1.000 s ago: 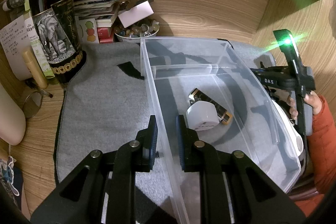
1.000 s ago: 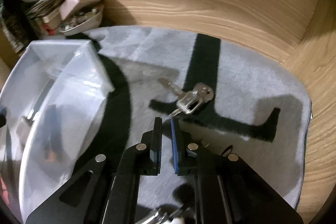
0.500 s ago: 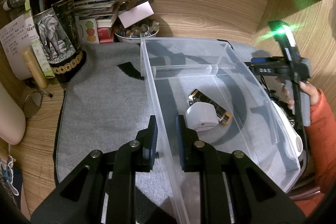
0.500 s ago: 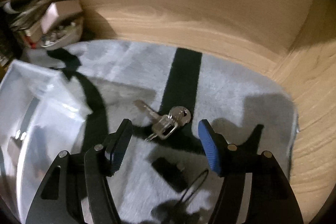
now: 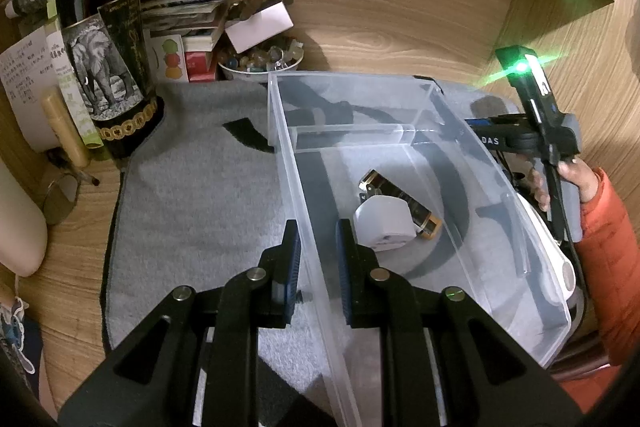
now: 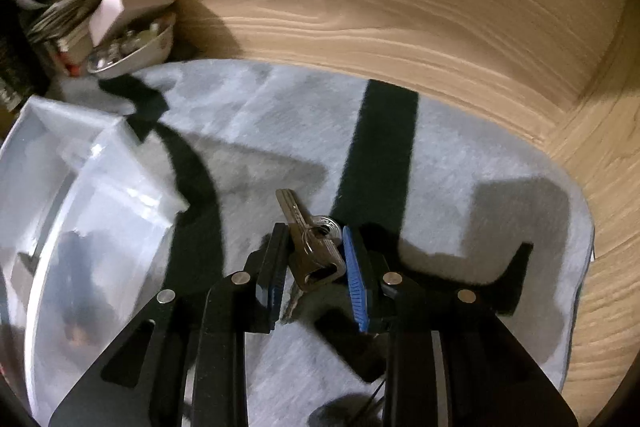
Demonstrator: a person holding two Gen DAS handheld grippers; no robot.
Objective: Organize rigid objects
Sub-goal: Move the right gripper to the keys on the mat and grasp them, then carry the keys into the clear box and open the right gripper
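A bunch of silver keys [image 6: 310, 243] on a ring lies on the grey mat, between the fingers of my right gripper [image 6: 314, 239]. The jaws are narrowed around the keys; the pads are at or very near them. My left gripper [image 5: 316, 245] is shut on the left wall of a clear plastic bin [image 5: 304, 195]. Inside the bin lie a white plug adapter [image 5: 382, 221] and a gold-and-black battery [image 5: 404, 201]. The bin also shows at the left of the right wrist view [image 6: 92, 211].
A dark wine bottle [image 5: 106, 59] with an elephant label stands at the back left, beside stacked papers and a bowl of small stones [image 5: 260, 61]. The grey mat [image 5: 192, 195] lies on a wooden surface with wooden walls behind and at the right.
My right gripper opened wide, moved forward over the keys, then narrowed around them. My left gripper and the bin have not moved.
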